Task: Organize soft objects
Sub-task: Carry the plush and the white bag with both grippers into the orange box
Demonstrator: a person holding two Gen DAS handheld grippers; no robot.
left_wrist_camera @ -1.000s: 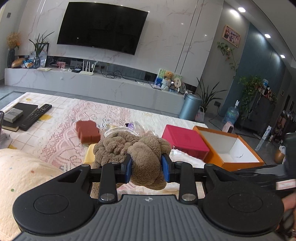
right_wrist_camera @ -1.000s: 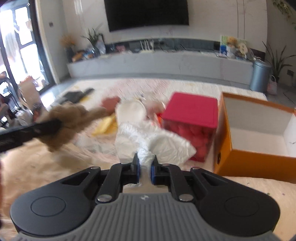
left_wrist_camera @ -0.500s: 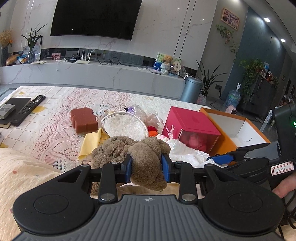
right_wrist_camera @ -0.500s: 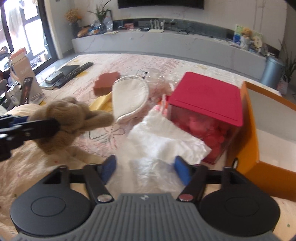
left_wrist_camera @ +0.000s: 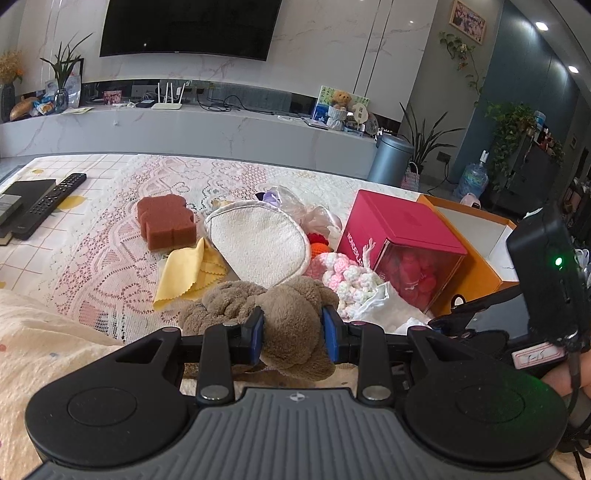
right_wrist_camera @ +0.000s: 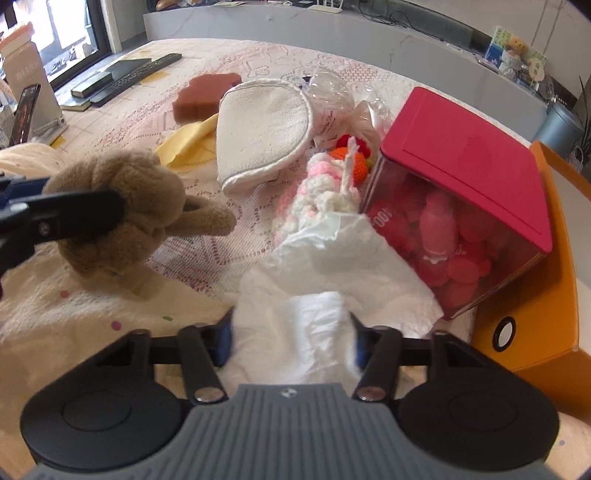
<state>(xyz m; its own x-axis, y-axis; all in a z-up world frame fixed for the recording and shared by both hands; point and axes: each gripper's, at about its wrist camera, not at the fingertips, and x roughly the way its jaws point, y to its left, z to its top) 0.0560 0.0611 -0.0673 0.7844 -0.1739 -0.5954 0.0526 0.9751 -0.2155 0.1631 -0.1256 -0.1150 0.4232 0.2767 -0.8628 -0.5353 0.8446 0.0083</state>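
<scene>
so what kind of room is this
Most likely a home living room: a wall-mounted television above a long media console, potted plants, and a remote control on the lace-covered table.

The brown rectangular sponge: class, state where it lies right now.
In the left wrist view the brown rectangular sponge lies left of centre on the lace tablecloth, just left of the white oval terry pad and behind the yellow cloth.

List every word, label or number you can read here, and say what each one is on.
"WONDERLA…", cut off at the edge: side of the red box.
"100" or similar, partly hidden: the same box in the right wrist view.
Handwriting on the white tag of the right gripper's unit: too blurred to read.
Print on the clear wrapper: too small.
</scene>
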